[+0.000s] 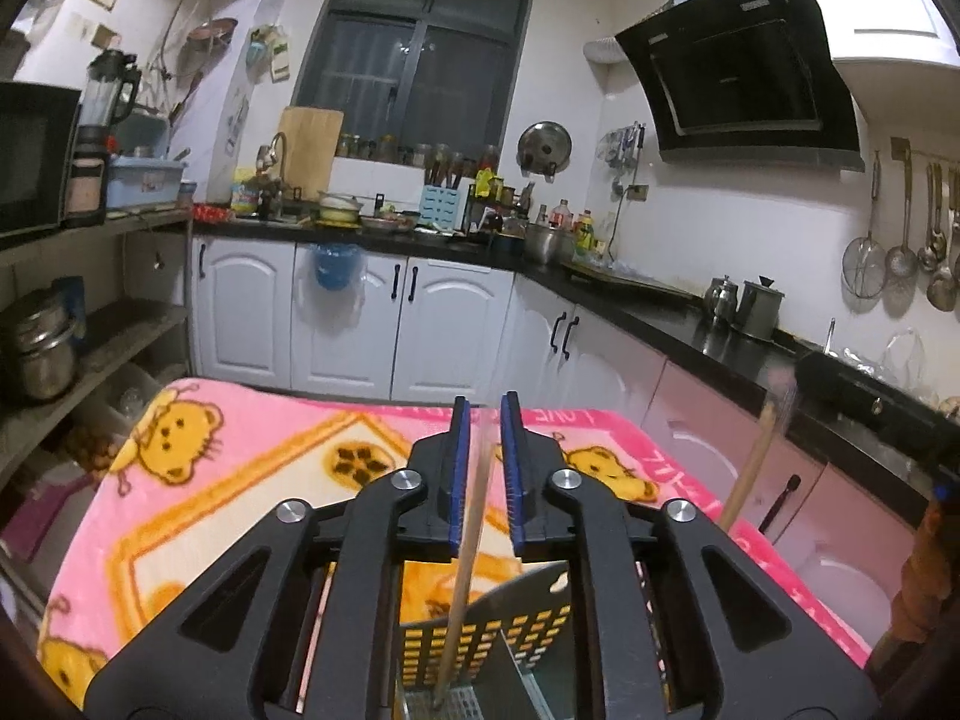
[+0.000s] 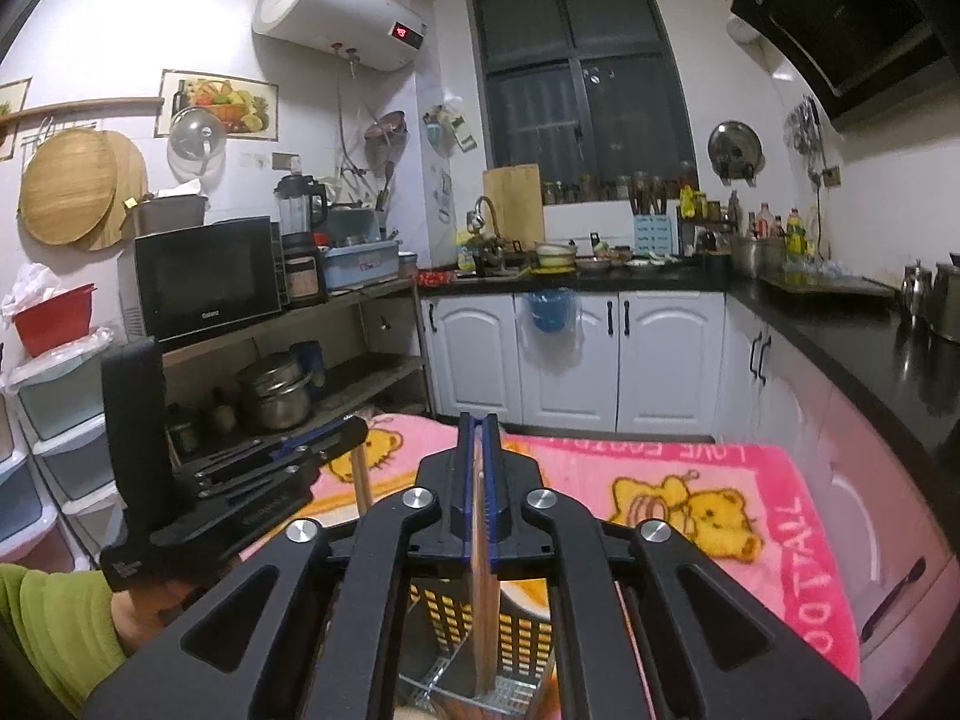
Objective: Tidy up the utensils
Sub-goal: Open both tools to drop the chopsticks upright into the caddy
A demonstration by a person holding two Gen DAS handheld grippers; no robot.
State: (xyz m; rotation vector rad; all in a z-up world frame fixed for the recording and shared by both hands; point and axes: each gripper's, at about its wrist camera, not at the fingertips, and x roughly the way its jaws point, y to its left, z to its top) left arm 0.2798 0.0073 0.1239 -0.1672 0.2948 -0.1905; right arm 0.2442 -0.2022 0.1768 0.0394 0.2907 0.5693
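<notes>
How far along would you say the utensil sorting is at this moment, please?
Partly done. A wooden stick stands between the left gripper jaws, which have parted off it, its lower end in the perforated holder. The right gripper holds a wooden handle upright, tip already down in the holder. Left: release that one. No other loose utensils show on the pink blanket.

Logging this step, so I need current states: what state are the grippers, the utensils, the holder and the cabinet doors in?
holder: upright on blanket.
chopstick: upright, tip in holder.
handle: wooden, upright, end in holder.
left gripper: open, chopstick loose between pads.
right gripper: shut on handle.
cabinet doors: shut.
</notes>
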